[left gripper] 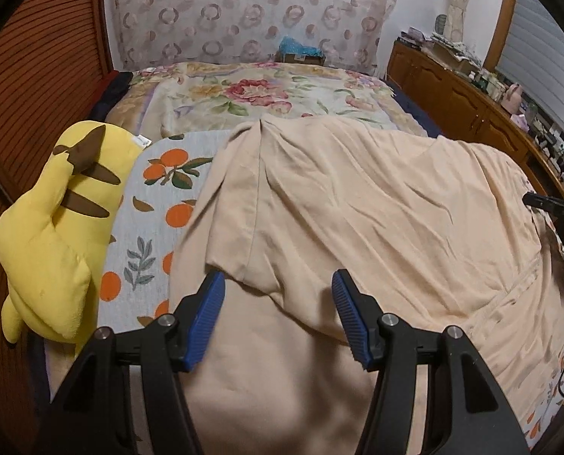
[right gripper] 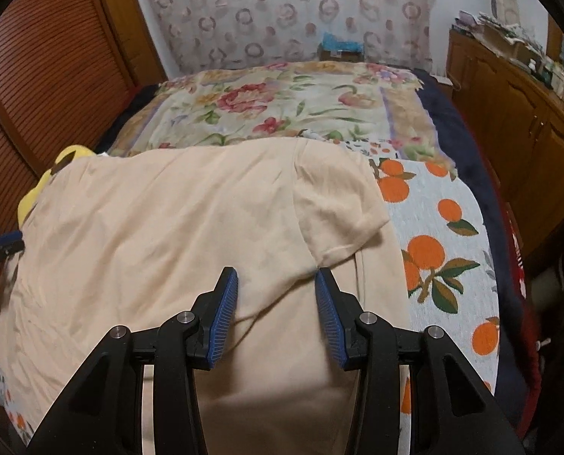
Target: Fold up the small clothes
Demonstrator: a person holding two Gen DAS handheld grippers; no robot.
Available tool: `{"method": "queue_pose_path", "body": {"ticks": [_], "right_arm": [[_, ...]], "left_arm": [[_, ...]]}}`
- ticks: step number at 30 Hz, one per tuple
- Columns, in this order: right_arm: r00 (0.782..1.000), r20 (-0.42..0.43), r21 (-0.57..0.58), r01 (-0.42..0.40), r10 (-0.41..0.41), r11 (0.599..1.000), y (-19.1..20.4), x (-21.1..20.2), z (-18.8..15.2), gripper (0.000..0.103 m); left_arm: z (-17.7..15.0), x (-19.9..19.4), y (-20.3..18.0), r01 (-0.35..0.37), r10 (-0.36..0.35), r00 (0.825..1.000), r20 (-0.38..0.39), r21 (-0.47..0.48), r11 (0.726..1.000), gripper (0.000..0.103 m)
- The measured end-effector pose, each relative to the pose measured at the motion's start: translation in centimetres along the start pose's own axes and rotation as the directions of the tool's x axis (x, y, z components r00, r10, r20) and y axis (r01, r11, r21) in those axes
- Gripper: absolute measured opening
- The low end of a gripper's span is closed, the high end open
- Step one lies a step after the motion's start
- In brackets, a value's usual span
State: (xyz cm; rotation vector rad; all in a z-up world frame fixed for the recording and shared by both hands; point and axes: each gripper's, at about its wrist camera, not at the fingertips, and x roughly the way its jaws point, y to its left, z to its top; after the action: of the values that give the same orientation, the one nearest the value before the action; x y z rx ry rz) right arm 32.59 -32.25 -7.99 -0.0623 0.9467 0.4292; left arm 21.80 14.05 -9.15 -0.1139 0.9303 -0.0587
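On the bed (left gripper: 160,197) lies a soft, limp shirt (left gripper: 357,204); my left gripper (left gripper: 278,303) and right gripper (right gripper: 277,295) hover wide over its sleeves, where I'd pinch.

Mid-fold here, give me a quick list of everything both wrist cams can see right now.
T-shirt: 1, peach, spread flat on the bed, both sleeves folded inward.
Orange-print cover: 1, grey with oranges, under the shirt.
Floral blanket: 1, cream with red flowers, beyond the shirt.
Plush toy: 1, yellow with brown stripes, left of the shirt.
Wooden cabinet: 1, brown, right of the bed, cluttered top.
Left gripper: open, over the left sleeve.
Right gripper: open, over the right sleeve.
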Motion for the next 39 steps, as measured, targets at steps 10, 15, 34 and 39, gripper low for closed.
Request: {"method": "queue_pose_path", "body": {"ticks": [10,15,34,39], "right_arm": [[0.999,0.026,-0.012,0.040,-0.040,0.999,0.5,0.5,0.4,0.040],[0.998,0.032,-0.015,0.045,-0.045,0.999,0.4,0.6,0.6,0.029],[0.963,0.270,-0.069,0.013,0.007,0.998,2.1,-6.6,1.5,0.002],[0.953,0.302,-0.084,0.009,0.016,0.996,2.8,-8.9,1.1,0.002]], "left_arm": [[1.7,1.9,1.3,-0.015,0.015,1.000,-0.017,-0.032,0.999,0.042],[1.9,1.9,1.0,-0.023,0.023,1.000,-0.013,-0.012,1.000,0.015],[3.4,-5.9,-0.3,0.027,-0.026,0.969,0.246,-0.001,1.000,0.000],[2.3,-8.6,-0.6,0.030,-0.028,0.953,0.302,-0.002,1.000,0.000]]}}
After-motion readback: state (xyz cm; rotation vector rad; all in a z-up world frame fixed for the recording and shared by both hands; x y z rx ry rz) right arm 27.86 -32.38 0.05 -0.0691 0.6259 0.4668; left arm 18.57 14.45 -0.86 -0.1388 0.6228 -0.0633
